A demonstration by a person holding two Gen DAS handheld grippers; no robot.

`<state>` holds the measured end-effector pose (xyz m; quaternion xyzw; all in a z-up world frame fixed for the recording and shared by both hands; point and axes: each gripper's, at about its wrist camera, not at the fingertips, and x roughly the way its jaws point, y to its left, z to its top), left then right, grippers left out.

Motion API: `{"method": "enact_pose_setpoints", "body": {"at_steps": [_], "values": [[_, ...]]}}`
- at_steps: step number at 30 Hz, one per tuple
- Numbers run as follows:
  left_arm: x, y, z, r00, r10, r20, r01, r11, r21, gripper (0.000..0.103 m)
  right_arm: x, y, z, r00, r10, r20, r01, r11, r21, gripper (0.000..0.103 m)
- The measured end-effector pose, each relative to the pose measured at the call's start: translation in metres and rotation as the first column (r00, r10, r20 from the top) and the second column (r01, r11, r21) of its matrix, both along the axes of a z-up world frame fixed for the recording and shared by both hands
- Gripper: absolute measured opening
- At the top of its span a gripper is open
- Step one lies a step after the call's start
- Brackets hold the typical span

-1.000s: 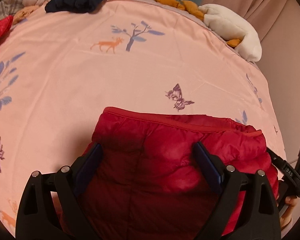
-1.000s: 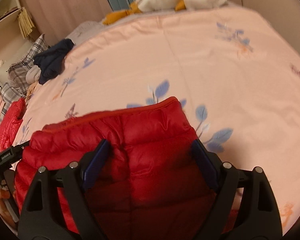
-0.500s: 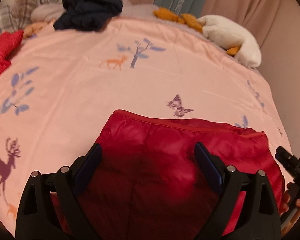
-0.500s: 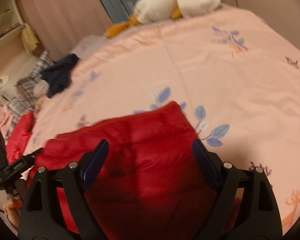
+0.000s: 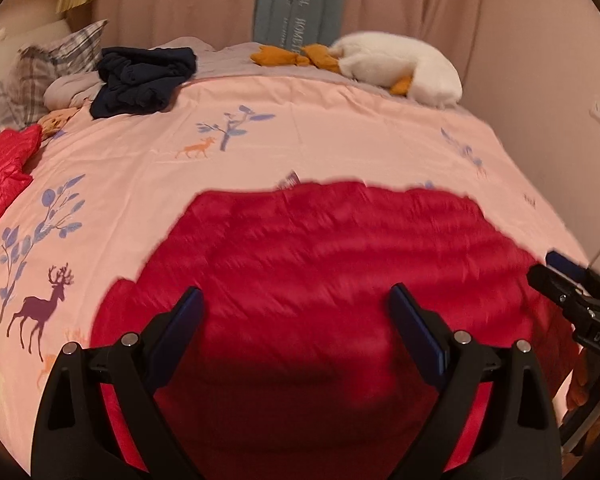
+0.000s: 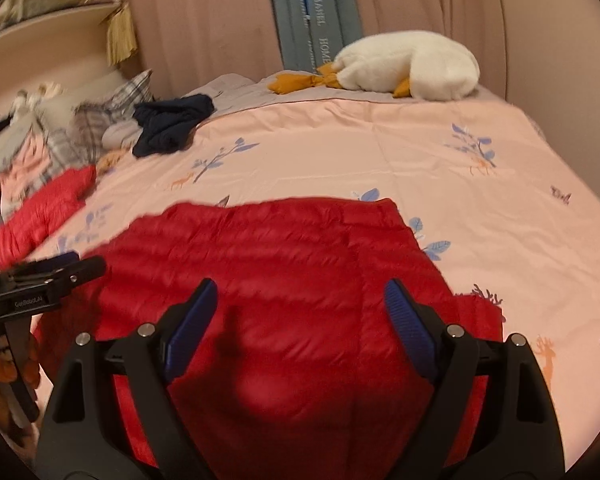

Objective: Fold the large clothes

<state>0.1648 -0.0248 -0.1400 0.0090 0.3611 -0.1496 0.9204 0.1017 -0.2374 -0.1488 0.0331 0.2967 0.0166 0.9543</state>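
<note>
Wide apart, both grippers (over jacket (image 5: 324, 264))

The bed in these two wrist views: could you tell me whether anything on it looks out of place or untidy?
Yes. A navy garment lies crumpled in a heap at the far left of the pink duvet, unfolded, beside plaid pillows. A second red padded item is bunched at the left edge, apart from the red jacket.

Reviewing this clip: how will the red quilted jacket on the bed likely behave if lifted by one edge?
The red quilted jacket would probably drape limply, since it lies flat and creased. Puffy quilting suggests it is light for its bulk. Its sheen hints at slippery fabric.
</note>
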Motion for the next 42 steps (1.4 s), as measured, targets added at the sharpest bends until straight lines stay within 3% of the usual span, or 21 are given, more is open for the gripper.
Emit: {"method": "enact_pose_setpoints", "body": {"at_steps": [6, 11, 14, 18, 22, 25, 29, 35, 38, 42], "values": [[0.001, -0.007, -0.020, 1.000, 0.004, -0.020, -0.003, 0.999, 0.048, 0.094, 0.010, 0.017, -0.026, 0.995, 0.009, -0.096, -0.013, 0.999, -0.046, 0.088], [0.001, -0.009, -0.024, 1.000, 0.000, -0.027, 0.002, 0.996, 0.085, 0.094, 0.012, 0.016, -0.036, 0.993, 0.010, -0.118, -0.015, 0.999, -0.040, 0.089], [-0.003, -0.004, -0.018, 0.999, 0.010, -0.032, -0.008, 0.998, 0.057, 0.094, 0.009, 0.015, -0.032, 0.993, 0.005, -0.117, -0.007, 1.000, -0.020, 0.088], [-0.021, 0.010, -0.006, 0.999, 0.032, -0.010, -0.032, 0.999, 0.013, 0.094, -0.015, 0.007, -0.014, 0.999, 0.009, -0.049, -0.008, 1.000, 0.017, 0.087], [-0.042, 0.035, 0.002, 0.996, 0.081, 0.025, -0.081, 0.997, 0.002, 0.094, -0.040, -0.008, 0.000, 0.999, -0.033, 0.007, 0.033, 0.999, 0.014, 0.087], [-0.050, 0.055, -0.003, 0.993, 0.121, 0.005, -0.121, 0.993, -0.015, 0.094, -0.058, -0.024, 0.001, 0.997, -0.070, 0.021, 0.070, 0.997, 0.034, 0.087], [-0.051, 0.072, -0.022, 0.986, 0.157, -0.058, -0.159, 0.987, -0.021, 0.094, -0.069, -0.039, -0.016, 0.994, -0.104, -0.024, 0.105, 0.993, 0.049, 0.087], [-0.044, 0.079, -0.041, 0.982, 0.129, -0.134, -0.139, 0.988, -0.071, 0.096, -0.064, -0.053, -0.054, 0.988, -0.084, -0.130, 0.098, 0.989, 0.106, 0.087], [-0.046, 0.082, -0.037, 0.981, 0.128, -0.145, -0.140, 0.987, -0.080, 0.096, -0.064, -0.055, -0.045, 0.985, -0.083, -0.154, 0.100, 0.990, 0.104, 0.087], [-0.055, 0.093, -0.024, 0.984, 0.129, -0.125, -0.144, 0.982, -0.124, 0.096, -0.069, -0.050, -0.010, 0.998, -0.016, -0.060, 0.022, 0.994, 0.103, 0.086]]}}
